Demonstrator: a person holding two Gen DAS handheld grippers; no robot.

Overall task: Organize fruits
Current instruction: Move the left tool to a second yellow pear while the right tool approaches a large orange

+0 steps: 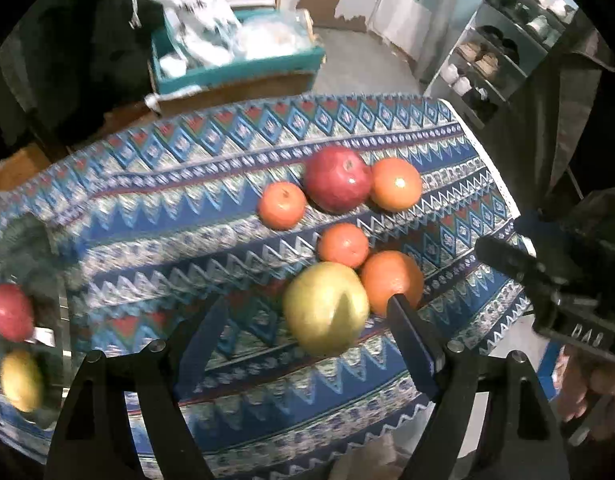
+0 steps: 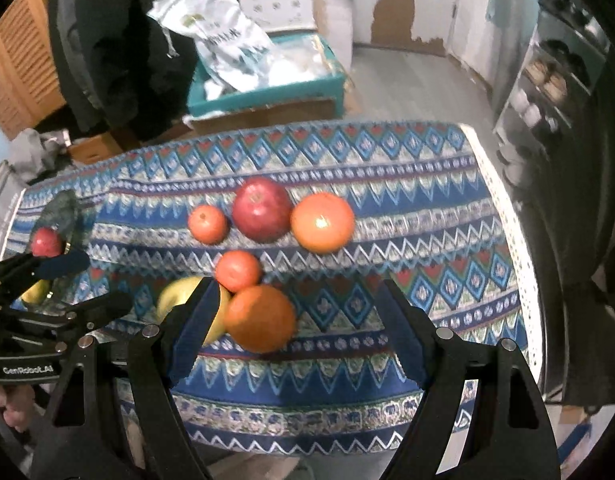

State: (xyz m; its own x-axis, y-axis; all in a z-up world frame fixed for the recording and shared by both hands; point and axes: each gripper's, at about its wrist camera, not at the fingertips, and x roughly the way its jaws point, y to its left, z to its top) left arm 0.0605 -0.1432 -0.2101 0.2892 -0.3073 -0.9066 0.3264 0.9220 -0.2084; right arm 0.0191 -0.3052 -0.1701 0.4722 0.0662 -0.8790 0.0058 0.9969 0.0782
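Nearest us, the yellow-green apple point(image 1: 325, 308) sits on the blue patterned tablecloth point(image 1: 167, 216), touching a big round orange point(image 2: 261, 318). We judge both firm, smooth, a bit heavy and prone to roll, so grip across the widest middle. Our left gripper point(image 1: 303, 316) hangs steeply down with jaws wide around the apple, pads not on it. Our right gripper point(image 2: 295, 308) points down too, jaws wide, orange between them, nothing held. Farther back: small tangerines, a dark red apple point(image 2: 261, 208) and a pale orange. At far left a clear glass bowl point(image 2: 61, 210) holds a red and a yellow fruit.
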